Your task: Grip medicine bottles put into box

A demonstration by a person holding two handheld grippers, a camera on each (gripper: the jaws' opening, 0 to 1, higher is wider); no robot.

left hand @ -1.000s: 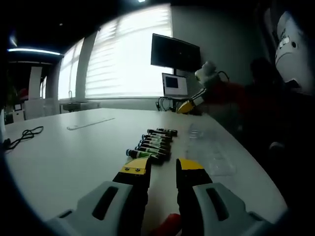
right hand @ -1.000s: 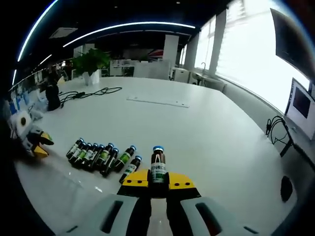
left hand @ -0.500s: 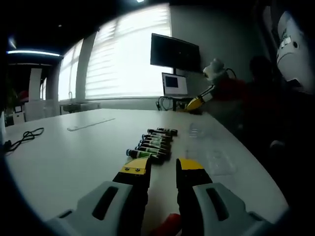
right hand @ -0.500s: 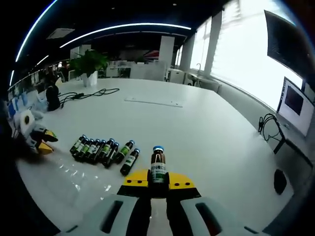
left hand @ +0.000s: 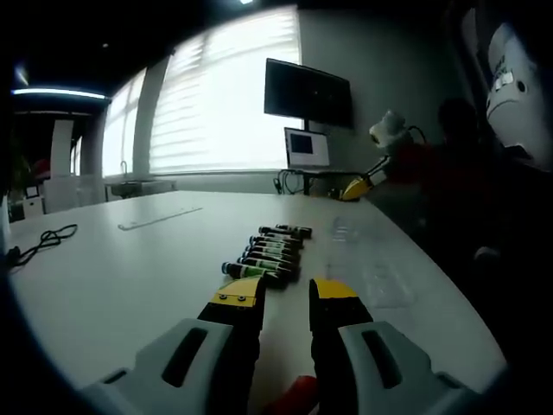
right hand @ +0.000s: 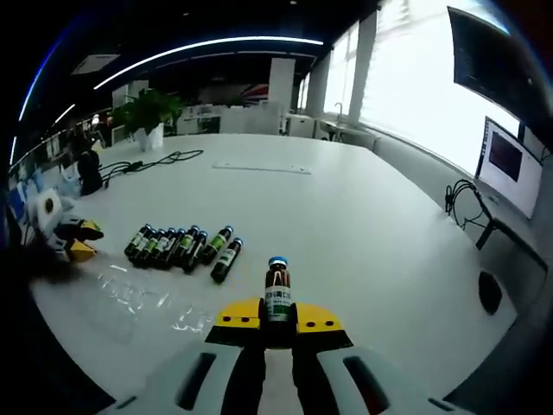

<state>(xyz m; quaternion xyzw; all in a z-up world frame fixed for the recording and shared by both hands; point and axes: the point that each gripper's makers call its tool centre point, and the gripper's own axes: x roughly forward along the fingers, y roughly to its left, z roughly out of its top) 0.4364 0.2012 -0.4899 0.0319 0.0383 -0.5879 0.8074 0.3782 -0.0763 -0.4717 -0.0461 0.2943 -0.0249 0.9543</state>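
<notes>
The right claw (right hand: 277, 317) pinches a brown medicine bottle (right hand: 276, 294) upright between its jaws, held above the white table (right hand: 363, 225). The left claw (left hand: 285, 298) is spread with nothing in it. A row of bottles (right hand: 180, 248) lies on the table beside a clear plastic box (right hand: 138, 298).

Wide open counter, with one cluster of bottles and a clear tray in the way

In the right gripper view the white counter (right hand: 363, 225) lies bare ahead and to the right; to the left a row of lying bottles (right hand: 181, 246) blocks the middle ground, with the clear plastic tray (right hand: 138, 298) just nearer than them. The left gripper (right hand: 73, 240) sits at the far left edge. A cable (right hand: 151, 162) and a potted plant (right hand: 147, 112) stand far off.
</notes>
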